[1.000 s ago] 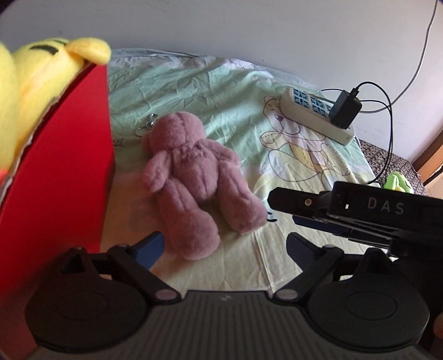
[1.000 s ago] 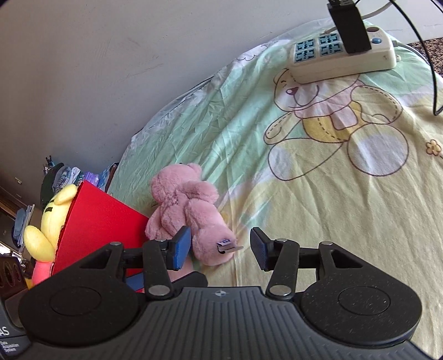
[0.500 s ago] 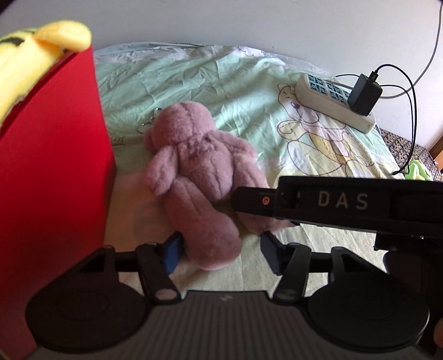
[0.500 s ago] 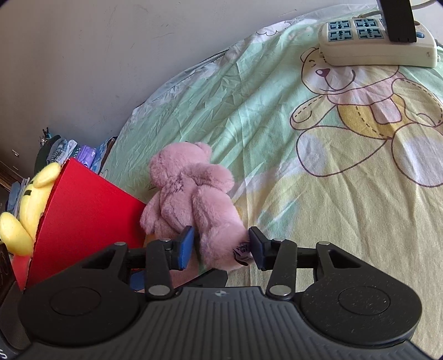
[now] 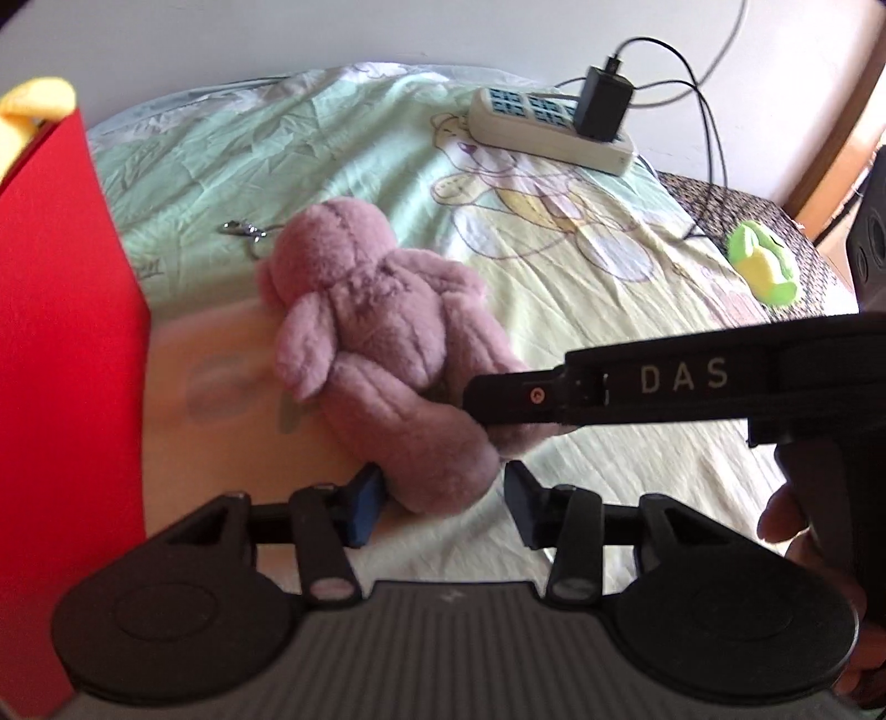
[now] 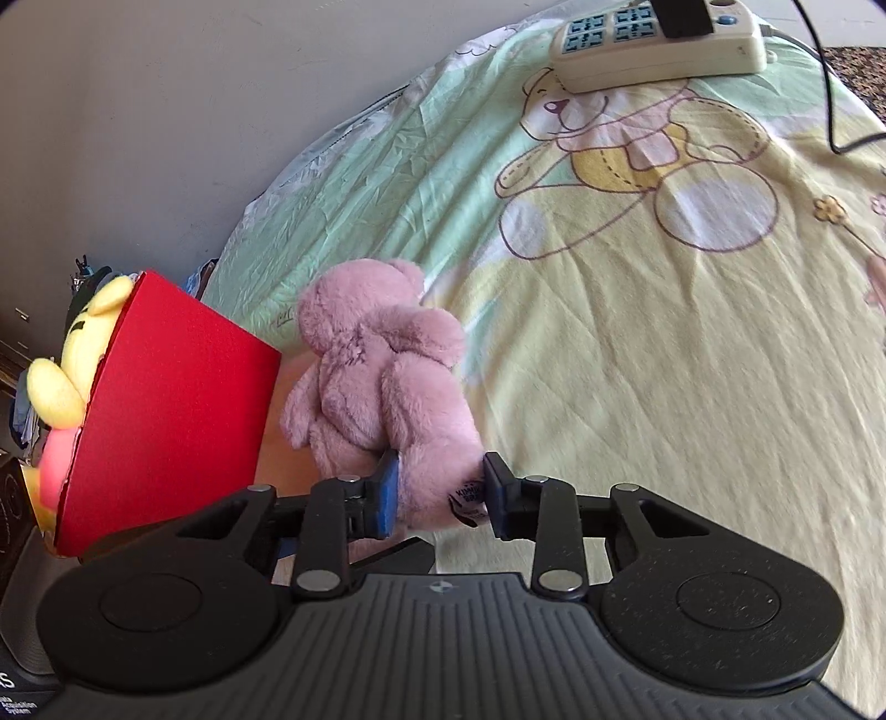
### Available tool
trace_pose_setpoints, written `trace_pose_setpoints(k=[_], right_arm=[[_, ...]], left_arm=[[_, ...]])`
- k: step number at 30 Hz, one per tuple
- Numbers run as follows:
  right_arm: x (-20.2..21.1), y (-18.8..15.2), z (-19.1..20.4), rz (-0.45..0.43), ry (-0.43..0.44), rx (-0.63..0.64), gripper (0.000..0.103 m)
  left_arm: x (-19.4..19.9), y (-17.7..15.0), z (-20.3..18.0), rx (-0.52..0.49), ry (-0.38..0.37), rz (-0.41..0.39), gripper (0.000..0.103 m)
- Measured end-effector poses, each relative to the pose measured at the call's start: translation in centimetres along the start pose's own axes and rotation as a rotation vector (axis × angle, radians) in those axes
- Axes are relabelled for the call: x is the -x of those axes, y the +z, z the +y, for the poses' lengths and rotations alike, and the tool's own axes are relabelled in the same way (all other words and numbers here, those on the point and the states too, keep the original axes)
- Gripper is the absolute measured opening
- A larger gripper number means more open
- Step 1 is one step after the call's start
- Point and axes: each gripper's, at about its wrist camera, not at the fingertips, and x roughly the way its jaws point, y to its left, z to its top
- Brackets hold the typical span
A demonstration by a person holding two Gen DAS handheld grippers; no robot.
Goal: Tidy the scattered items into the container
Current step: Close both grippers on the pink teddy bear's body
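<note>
— Two blue-padded fingers frame the left wrist view; what sits between them?

— One leg of the pink plush bear [image 5: 382, 354]. The left gripper [image 5: 443, 501] has its jaws spread wide, a pad either side of that foot. The left pad looks about touching the fur and the right pad stands just clear, so nothing is clamped.

— And the bear itself?

— It lies on the bear-print bedsheet [image 5: 581, 266] straight ahead of the fingers, head pointing away. Left of the gripper rises the red container [image 5: 61, 332], with a scrap of yellow plush [image 5: 36, 102] showing over its rim. From the right, the right gripper [image 5: 487, 412] reaches across, its tip over the bear's other leg. A hand [image 5: 792, 526] shows at the lower right edge. Far ahead on the right sits a white power strip [image 5: 531, 130] with a black charger [image 5: 602, 102] plugged in; further right lies a green and yellow toy [image 5: 763, 270].

— Now the right wrist view?

— The right gripper [image 6: 440, 493] has closed its pads against one bear [image 6: 382, 376] leg, near the sewn tag, both pads pressing into the fur. The body stretches forward and left of the fingers.

— The container?

— Left of this gripper, just beside the bear; the red container [image 6: 166, 410] has the yellow plush [image 6: 72, 360] poking out of its far side. The power strip [image 6: 659, 50] lies far ahead to the right on the bedsheet [image 6: 664, 304].
</note>
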Motion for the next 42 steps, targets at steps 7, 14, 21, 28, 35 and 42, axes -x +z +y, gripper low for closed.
trace_pose_setpoints(k=[7, 14, 21, 28, 35, 42], right_arm=[[4.0, -4.4, -1.2, 0.002, -0.052, -0.051, 0.034], [6.5, -8.5, -1.2, -0.01, -0.079, -0.08, 0.034], [7.5, -9.8, -1.7, -0.006, -0.069, -0.138, 0.038], [9.3, -9.2, -2.1, -0.083, -0.016, -0.181, 0.046], [8.9, -7.5, -2.8, -0.126, -0.025, -0.22, 0.048], [7.5, -6.6, -3.0, -0.129, -0.015, -0.219, 0.048]], left_arm=[[1.5, -2.8, -2.8, -0.136, -0.125, 0.046, 0.045], [2.7, -5.6, -5.1, -0.271, -0.182, 0.073, 0.046], [3.7, -7.1, -5.2, -0.285, -0.217, 0.095, 0.054], [6.2, -7.2, -3.8, -0.269, -0.213, 0.058, 0.076], [7.5, -5.8, -2.7, -0.243, -0.156, -0.002, 0.092], [4.5, -3.4, -1.0, -0.011, -0.188, 0.033, 0.081]])
